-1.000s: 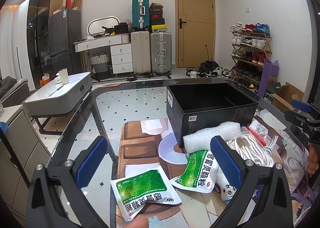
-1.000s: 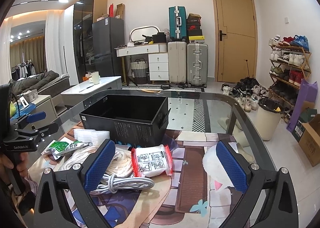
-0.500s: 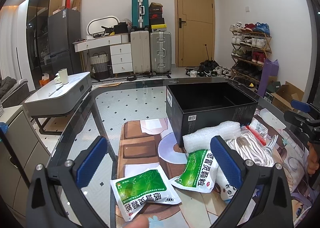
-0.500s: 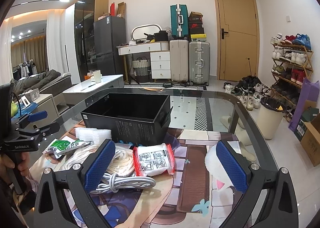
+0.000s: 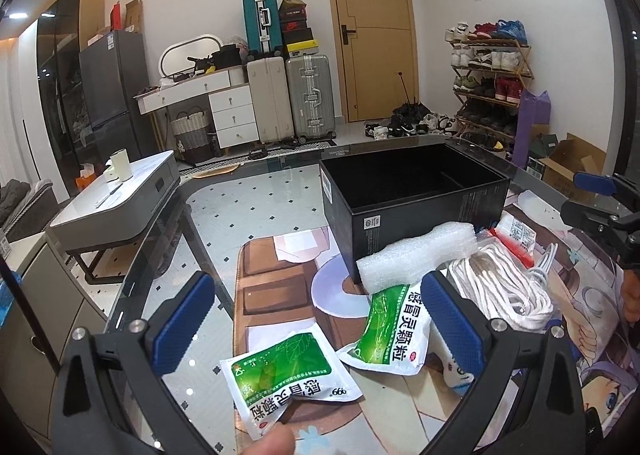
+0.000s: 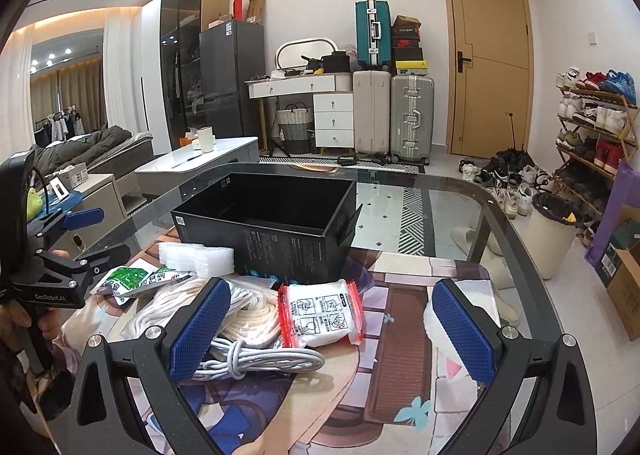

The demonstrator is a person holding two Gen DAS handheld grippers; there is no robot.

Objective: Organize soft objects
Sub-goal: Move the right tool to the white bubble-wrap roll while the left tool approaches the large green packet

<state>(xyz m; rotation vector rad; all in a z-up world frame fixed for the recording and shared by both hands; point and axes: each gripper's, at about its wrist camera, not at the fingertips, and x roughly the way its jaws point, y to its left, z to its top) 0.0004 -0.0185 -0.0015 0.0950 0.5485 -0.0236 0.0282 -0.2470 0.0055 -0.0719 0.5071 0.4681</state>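
Note:
An open black box stands on the glass table; it also shows in the right wrist view. Before it lie a white foam roll, two green sachets, a white rope coil, a white cable and a red-edged wipes pack. My left gripper is open and empty above the green sachets. My right gripper is open and empty, hovering over the wipes pack.
A printed mat covers the table's near part. The glass table edge curves on the right. A white low table stands to the left, and a shoe rack and bin to the right.
Both grippers stay open and nearly still; the views shift only slightly. Nothing on the table has moved.

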